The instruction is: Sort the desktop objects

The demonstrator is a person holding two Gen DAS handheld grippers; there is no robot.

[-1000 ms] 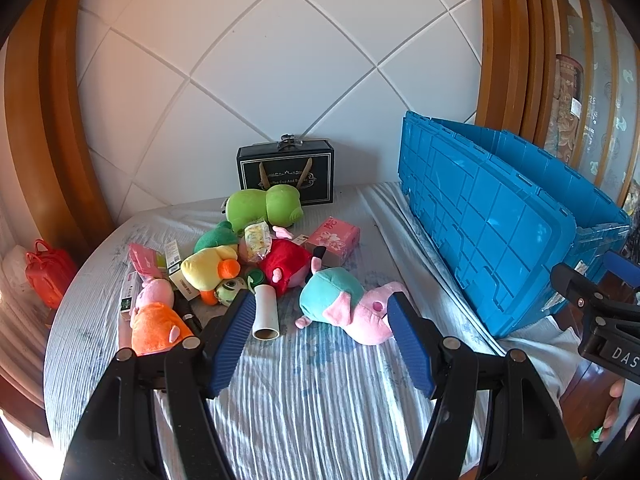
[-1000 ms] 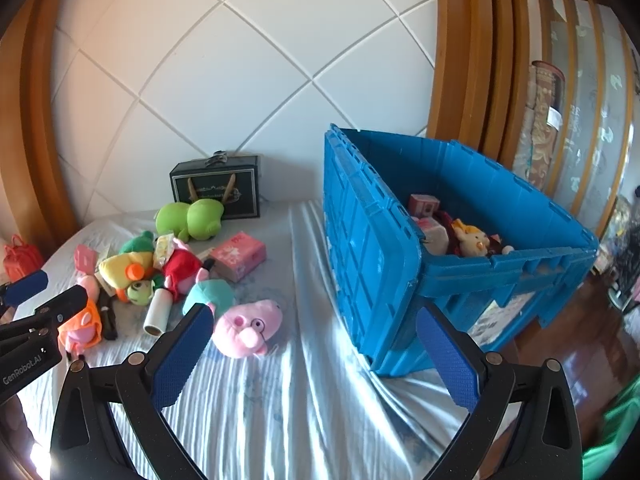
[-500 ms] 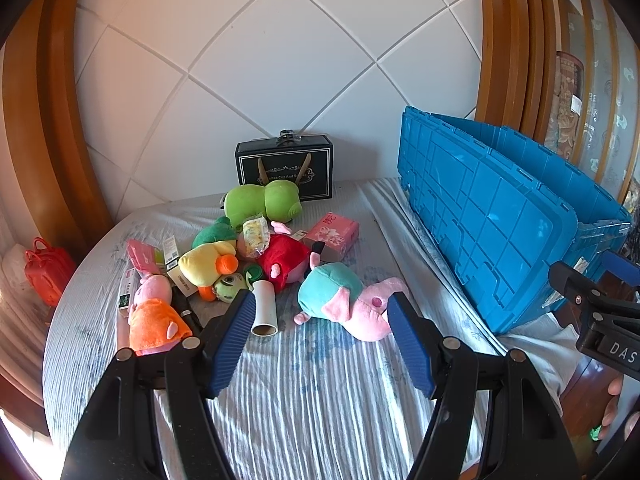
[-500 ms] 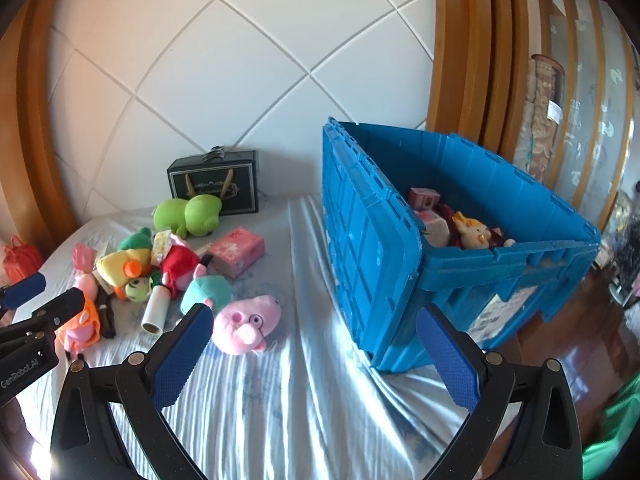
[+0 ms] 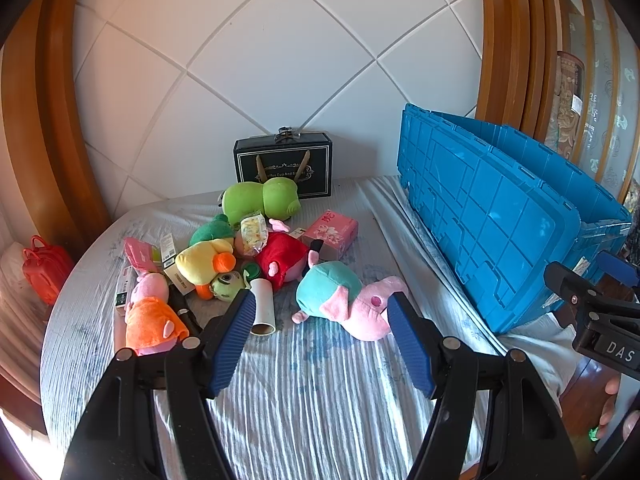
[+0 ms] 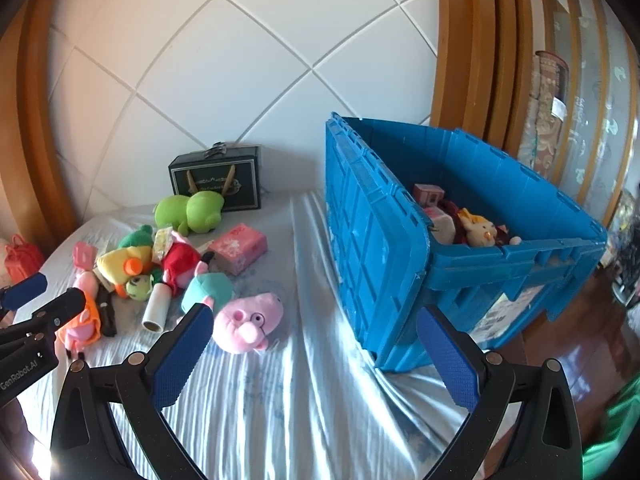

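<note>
Landmark: the blue crate, which stands open on the striped bed sheet. Left of the crate lies a pile of toys: a pink pig plush in a teal dress nearest the crate, a white tube just beyond it, then a yellow duck plush, a red-dressed plush, a green plush and a pink box. A black gift box stands against the wall behind the pile. Inside the crate lie further plush toys. Left gripper: fingers wide, holding nothing, above the sheet near the pig plush. Right gripper: fingers wide, holding nothing, in front of the crate
</note>
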